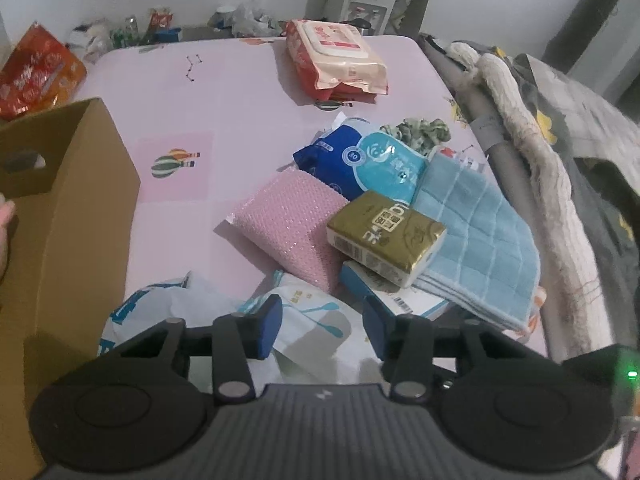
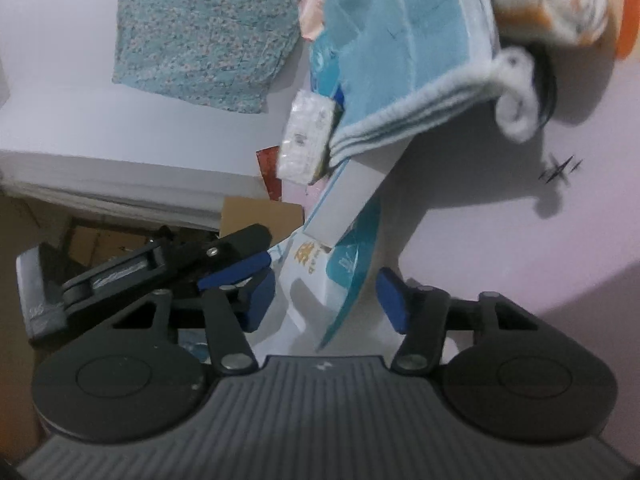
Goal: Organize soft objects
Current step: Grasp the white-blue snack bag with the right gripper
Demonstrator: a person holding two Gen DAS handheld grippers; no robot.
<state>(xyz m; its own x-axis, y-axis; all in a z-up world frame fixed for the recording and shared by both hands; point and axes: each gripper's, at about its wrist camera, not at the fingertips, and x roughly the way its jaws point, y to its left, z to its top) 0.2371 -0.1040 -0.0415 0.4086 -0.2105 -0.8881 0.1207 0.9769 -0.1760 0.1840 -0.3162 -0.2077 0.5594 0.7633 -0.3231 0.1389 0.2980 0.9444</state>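
A pile of soft things lies on the pink table (image 1: 200,92): a gold tissue pack (image 1: 384,236), a pink bubble pouch (image 1: 288,220), a folded light-blue towel (image 1: 472,232) and blue packs (image 1: 340,160). My left gripper (image 1: 322,326) points down at the near edge of the pile, and a white tissue pack (image 1: 316,320) fills the gap between its blue pads. In the right wrist view, my right gripper (image 2: 326,300) lies low beside the same white pack (image 2: 320,280). The pack is between its pads, with a gap at the right pad (image 2: 392,300). The left gripper (image 2: 240,260) touches the pack's far edge.
An open cardboard box (image 1: 80,200) stands at the left, with a hand (image 1: 6,232) at its wall. A red-and-white wipes pack (image 1: 336,60) lies at the back, a green scrunchie (image 1: 420,130) behind the pile. Bedding (image 1: 540,140) runs along the table's right edge.
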